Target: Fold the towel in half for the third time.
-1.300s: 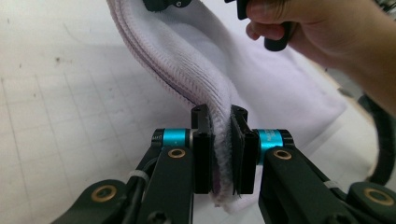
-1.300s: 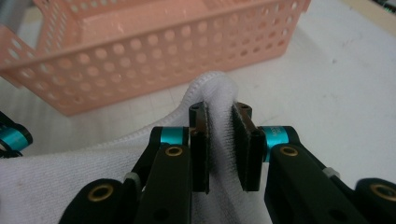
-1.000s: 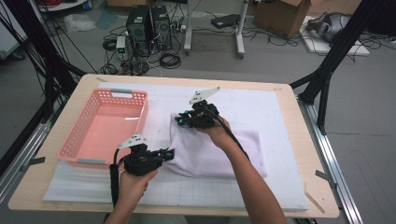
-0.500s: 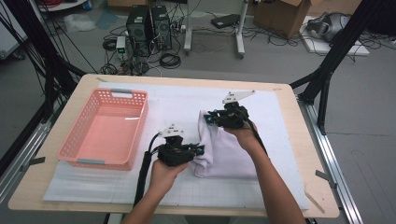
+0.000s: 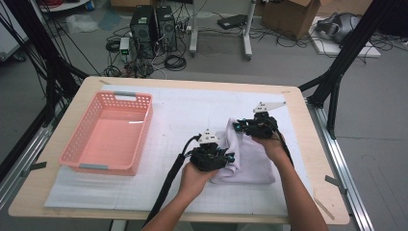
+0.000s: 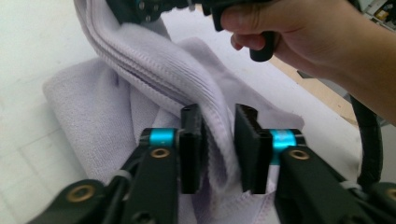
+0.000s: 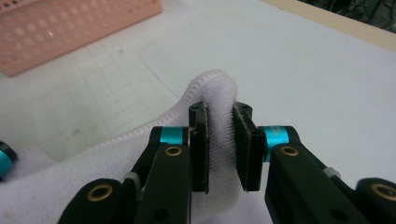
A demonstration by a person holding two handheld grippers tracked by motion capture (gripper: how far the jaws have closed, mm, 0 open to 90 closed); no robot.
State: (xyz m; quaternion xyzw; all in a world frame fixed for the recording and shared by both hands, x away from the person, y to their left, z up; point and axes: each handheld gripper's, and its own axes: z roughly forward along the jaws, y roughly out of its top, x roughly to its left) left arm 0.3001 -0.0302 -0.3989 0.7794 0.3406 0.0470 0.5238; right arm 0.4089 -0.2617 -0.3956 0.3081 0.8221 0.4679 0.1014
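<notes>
Since 0.5 s ago: both grippers shifted toward the table's right, cloth [image 5: 250, 159] dragged along w/ them. L gripper [image 5: 211, 156] clamped on the near hem — jaws pinch a doubled edge in the left gripper view. R gripper [image 5: 252, 126] clenched on the far corner, lifted off the mat [image 5: 192, 108]. Prob. two-corner hold to keep the edge taut for a fold — my guess. Cloth lies right of centre, well apart from basket [image 5: 110, 132]. Basket holds nothing.
</notes>
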